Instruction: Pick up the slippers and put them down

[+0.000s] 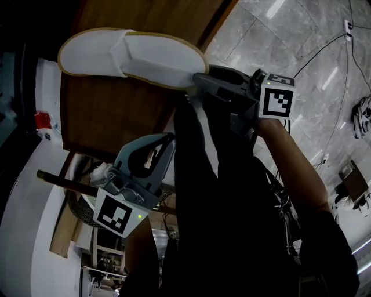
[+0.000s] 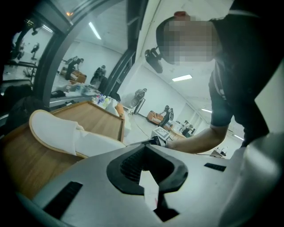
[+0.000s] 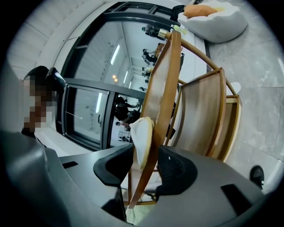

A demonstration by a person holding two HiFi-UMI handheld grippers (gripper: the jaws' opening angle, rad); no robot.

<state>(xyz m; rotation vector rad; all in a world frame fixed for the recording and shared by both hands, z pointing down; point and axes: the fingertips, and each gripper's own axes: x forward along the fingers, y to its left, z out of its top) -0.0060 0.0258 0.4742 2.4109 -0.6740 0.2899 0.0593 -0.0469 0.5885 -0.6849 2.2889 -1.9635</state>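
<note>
Grey marble floor [image 1: 301, 52], a wooden surface [image 1: 116, 116] standing on it, seen steeply from above. Nearest the body: left tongs [image 1: 168, 139], held low and off the surface's near edge, marker cube [image 1: 119, 212] toward the camera. The tips meet and the curved jaws form a closed loop. Nothing is gripped, and the left gripper view shows only pale background through the loop. Further out: right tongs [image 1: 198, 81] at the surface's edge, forearm [image 1: 295, 162] reaching in from the right of the head view. Jaws wide apart here. In the right gripper view they straddle the surface's rim and the slipper's end together, and no squeeze on either is visible. Task item: one white slipper [image 1: 127, 55] with tan piping lies flat, sole down, on the top of the surface, its open end toward the right tongs and its toe pointing away. A second slipper cannot be made out. Beyond the surface, in the right gripper view: a wooden chair [image 3: 199, 115], then a pale beanbag [image 3: 217, 20] on the floor with an orange cushion [image 3: 199, 9] on it. Far background in the left gripper view: a bright hall with ceiling lights and several small figures [image 2: 100, 73] by the glass wall.
</note>
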